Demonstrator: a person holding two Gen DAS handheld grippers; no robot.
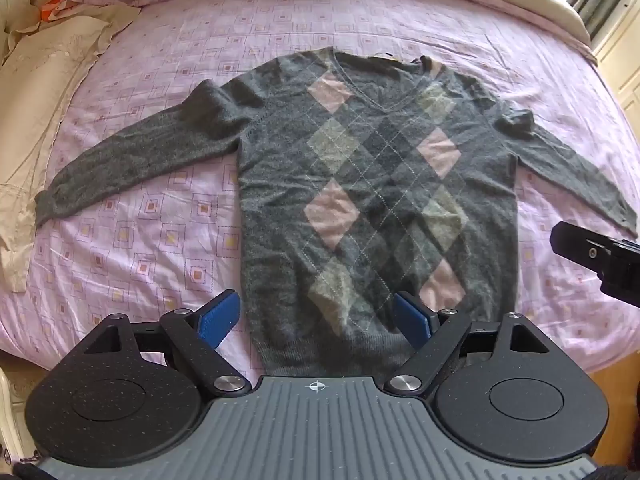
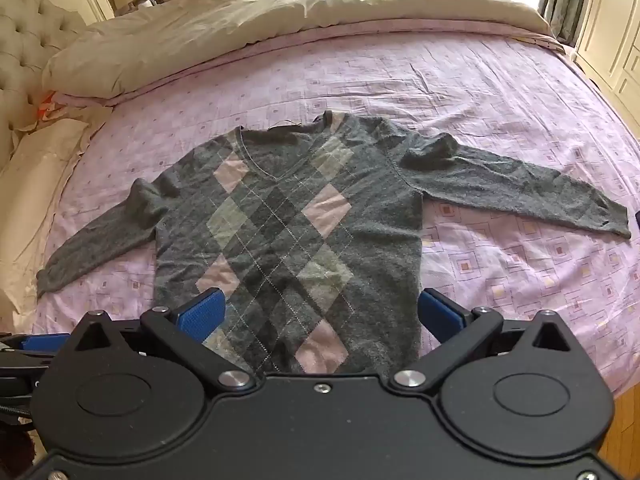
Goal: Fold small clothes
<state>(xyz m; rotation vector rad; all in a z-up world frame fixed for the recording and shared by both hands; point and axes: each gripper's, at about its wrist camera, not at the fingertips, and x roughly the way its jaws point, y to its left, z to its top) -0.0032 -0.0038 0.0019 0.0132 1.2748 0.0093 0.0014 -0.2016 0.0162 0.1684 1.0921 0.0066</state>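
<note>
Sweater point(image 1: 372, 200): a grey V-neck sweater with pink, pale green and dark diamonds is laid flat, front up, on the bed; the neck points away from the cameras and the hem lies nearest them.
Sleeves: both sleeves are spread outward and angled toward the hem; a small bunch of fabric is seen at each shoulder.
Bed sheet point(image 2: 500, 92): a pink sheet printed with nested squares is spread under the whole sweater; light wrinkles are visible.
Duvet point(image 2: 248, 20): a cream duvet is pushed back along the far side of the sheet, well apart from the sweater.
Pillow point(image 1: 44, 76): a cream pillow is seen at the left edge of the bed, near the left cuff.
Left claw point(image 1: 318, 316): the blue pads are held wide apart above the hem; one pad is seen over the sheet just beside the sweater's left edge, the other over the body. Nothing is gripped.
Right claw point(image 2: 322, 310): the blue pads are held wide apart above the lower right part of the sweater, spanning its right edge. Nothing is gripped.
Contact: whether either claw touches the fabric cannot be told.
</note>
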